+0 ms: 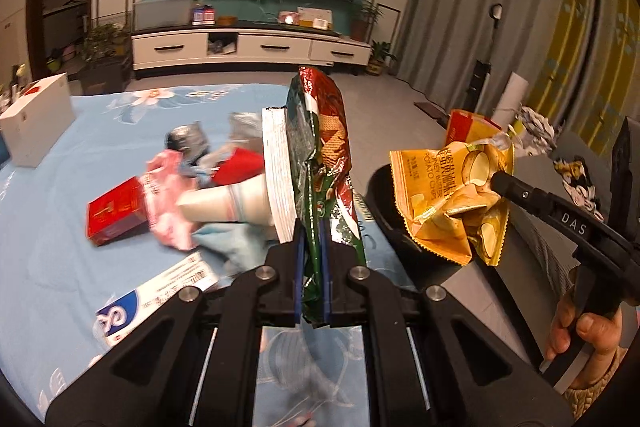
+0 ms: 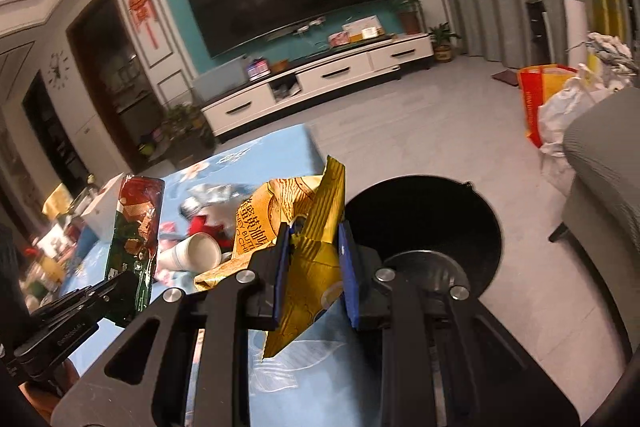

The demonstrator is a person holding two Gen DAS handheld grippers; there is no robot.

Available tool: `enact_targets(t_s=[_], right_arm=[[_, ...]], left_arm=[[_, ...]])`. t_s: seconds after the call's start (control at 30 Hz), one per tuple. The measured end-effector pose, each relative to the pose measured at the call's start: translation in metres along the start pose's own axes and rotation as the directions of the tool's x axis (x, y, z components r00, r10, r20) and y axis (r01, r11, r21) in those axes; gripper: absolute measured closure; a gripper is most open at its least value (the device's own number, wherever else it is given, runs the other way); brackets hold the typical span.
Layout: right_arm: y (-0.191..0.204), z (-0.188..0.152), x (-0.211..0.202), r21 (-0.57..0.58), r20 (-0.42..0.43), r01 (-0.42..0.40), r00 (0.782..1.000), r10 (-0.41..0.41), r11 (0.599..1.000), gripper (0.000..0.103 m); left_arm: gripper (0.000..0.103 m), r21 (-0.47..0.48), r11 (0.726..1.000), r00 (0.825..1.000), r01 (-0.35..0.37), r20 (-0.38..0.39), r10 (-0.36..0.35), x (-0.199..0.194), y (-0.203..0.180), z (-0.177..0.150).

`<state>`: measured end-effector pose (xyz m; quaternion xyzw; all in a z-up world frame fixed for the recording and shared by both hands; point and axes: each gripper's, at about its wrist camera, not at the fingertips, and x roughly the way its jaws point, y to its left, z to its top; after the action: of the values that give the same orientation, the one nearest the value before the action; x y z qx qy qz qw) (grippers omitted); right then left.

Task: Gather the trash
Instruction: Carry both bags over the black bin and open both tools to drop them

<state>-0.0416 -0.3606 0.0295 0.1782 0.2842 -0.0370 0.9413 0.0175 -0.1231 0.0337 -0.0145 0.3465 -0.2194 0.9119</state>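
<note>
My left gripper (image 1: 312,241) is shut on a green and red snack wrapper (image 1: 324,147), which stands up above the blue floral tablecloth (image 1: 60,227). My right gripper (image 2: 314,243) is shut on a crumpled yellow potato chip bag (image 2: 308,275). It holds the bag beside the table's right edge, close to a round black bin (image 2: 424,215). The left wrist view shows the chip bag (image 1: 448,203) hanging over the bin's rim (image 1: 380,187). More trash lies heaped on the cloth: a paper cup (image 1: 224,205), a red box (image 1: 116,211) and a pink wrapper (image 1: 164,195).
A toothpaste box (image 1: 156,299) lies near the table's front, and a white box (image 1: 38,119) stands at the far left. A grey sofa (image 2: 604,167) and filled bags (image 2: 548,95) are to the right of the bin. A TV cabinet (image 1: 252,47) lines the far wall.
</note>
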Motion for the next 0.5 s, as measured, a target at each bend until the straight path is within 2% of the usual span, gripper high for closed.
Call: enact_targets(t_s=[0.3, 0.5], right_arm=[[-0.043, 0.0, 0.004, 0.051, 0.023, 0.078, 0.997, -0.08, 0.996, 0.078], [-0.069, -0.003, 0.009, 0.071, 0.031, 0.135, 0.99, -0.138, 0.988, 0.078]], left_arm=[[0.095, 0.078, 0.995, 0.998, 0.057, -0.047, -0.053, 0.039, -0.046, 0.011], [0.095, 0.082, 0.985, 0.982, 0.149, -0.127, -0.138, 0.078, -0.06, 0.023]])
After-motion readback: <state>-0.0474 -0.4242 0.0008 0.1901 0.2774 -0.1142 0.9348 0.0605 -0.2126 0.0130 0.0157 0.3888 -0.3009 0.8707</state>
